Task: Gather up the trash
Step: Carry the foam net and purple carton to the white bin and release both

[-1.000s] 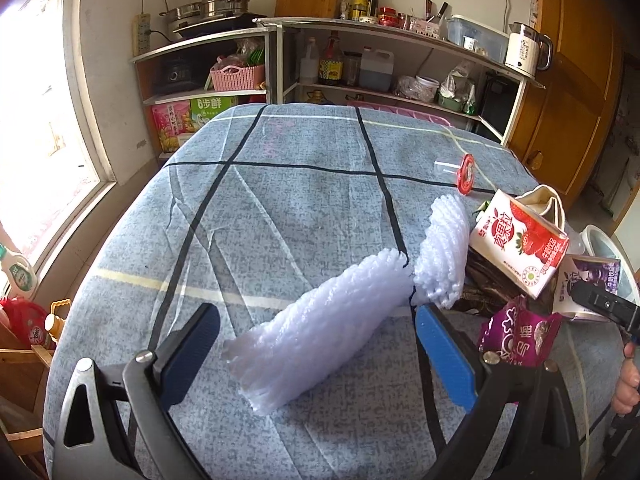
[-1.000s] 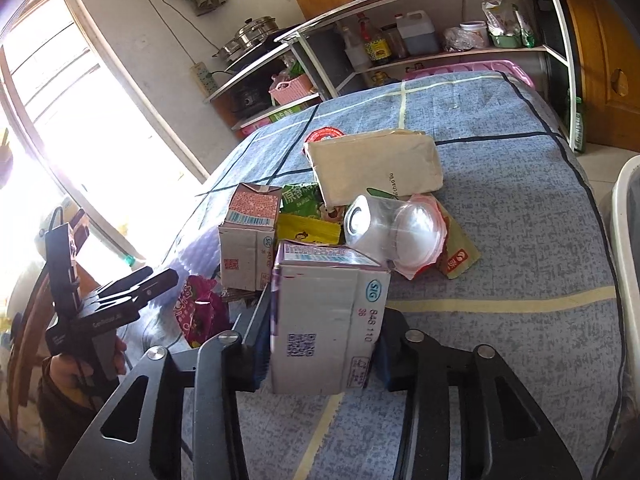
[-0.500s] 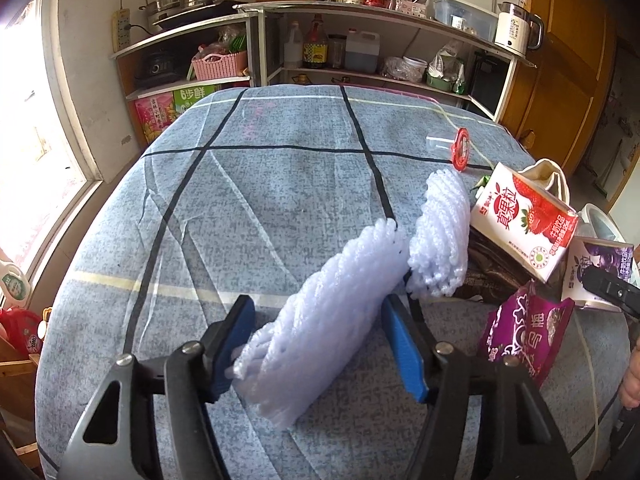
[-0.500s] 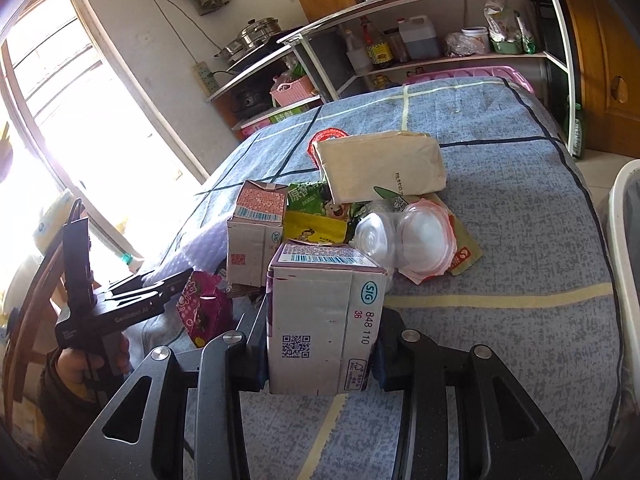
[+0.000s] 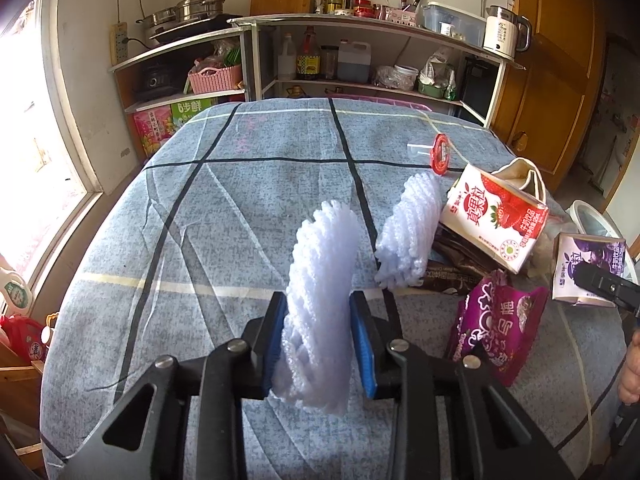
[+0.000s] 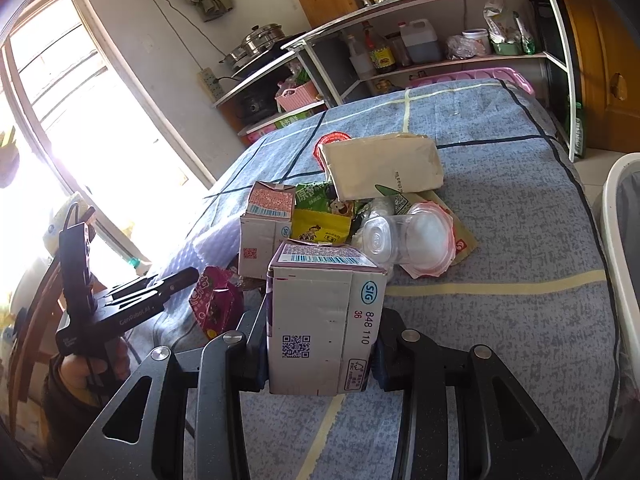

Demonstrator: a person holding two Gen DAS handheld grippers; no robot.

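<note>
My left gripper is shut on a white foam net sleeve, which stands up between its blue pads above the blue-grey cloth. A second foam sleeve lies just beyond it. My right gripper is shut on a purple-and-white drink carton, also seen in the left wrist view. The trash pile holds a strawberry milk carton, a purple snack bag, a second carton, a yellow wrapper, a clear plastic cup and a beige packet.
The table wears a blue-grey cloth with dark and pale lines. A red-lidded clear item lies at its far right. Shelves with bottles and pots stand behind. A white bin rim is at the right edge. A window is on the left.
My left gripper has closed on the foam sleeve and lifted it from lying flat to upright. My right gripper still holds the carton, nearly in place.
</note>
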